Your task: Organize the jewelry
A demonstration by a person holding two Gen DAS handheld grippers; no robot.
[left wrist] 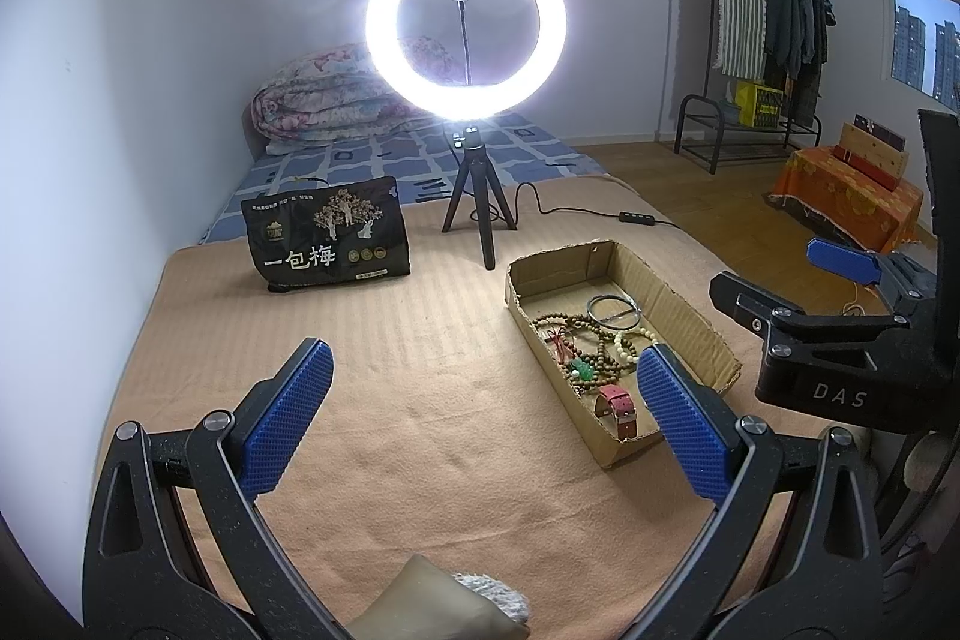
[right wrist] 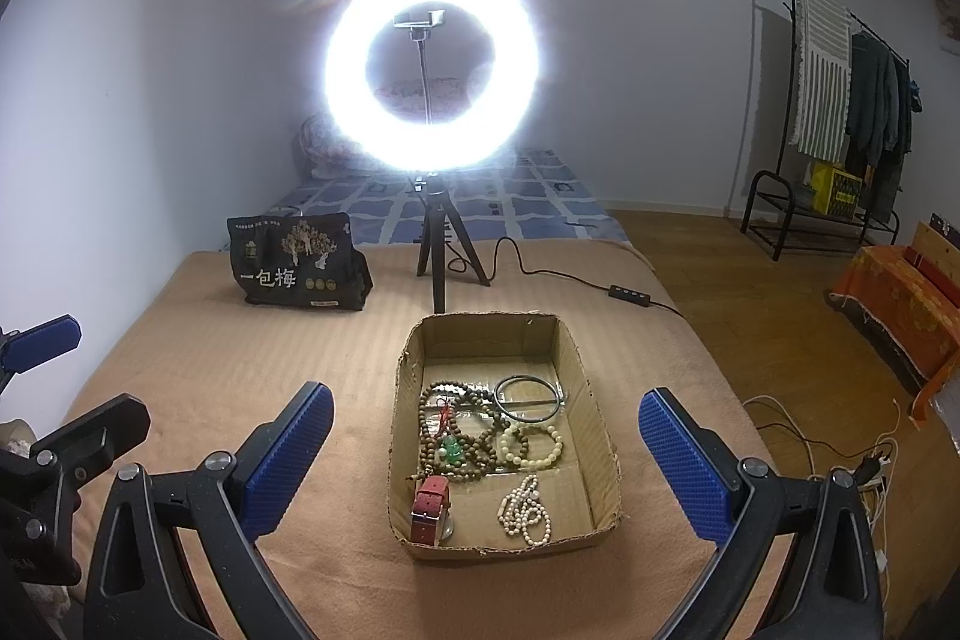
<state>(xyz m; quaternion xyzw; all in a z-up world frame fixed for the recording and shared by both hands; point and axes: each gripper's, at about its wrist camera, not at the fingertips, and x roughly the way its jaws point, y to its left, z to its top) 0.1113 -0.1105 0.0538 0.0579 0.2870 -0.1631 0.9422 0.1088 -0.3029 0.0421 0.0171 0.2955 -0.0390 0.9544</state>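
An open cardboard box [right wrist: 480, 334] lies on the beige blanket. Inside it are a long brown wooden bead strand [right wrist: 474, 436], a dark bangle [right wrist: 531, 398], a pale bead bracelet [right wrist: 534, 445], a white pearl strand [right wrist: 528, 511], a red watch strap [right wrist: 429, 511] and a green pendant [right wrist: 451, 451]. My right gripper [right wrist: 486, 460] hovers open above the box's near end, holding nothing. My left gripper [left wrist: 486, 418] is open and empty over bare blanket, left of the box [left wrist: 660, 292]. The right gripper [left wrist: 792, 274] shows at the right edge of the left wrist view.
A lit ring light [right wrist: 432, 64] on a small tripod stands just behind the box. A black snack bag [right wrist: 294, 262] sits at the back left. The light's cable and switch [right wrist: 630, 295] run off the right bed edge to the wooden floor, where a power strip [right wrist: 864, 472] lies.
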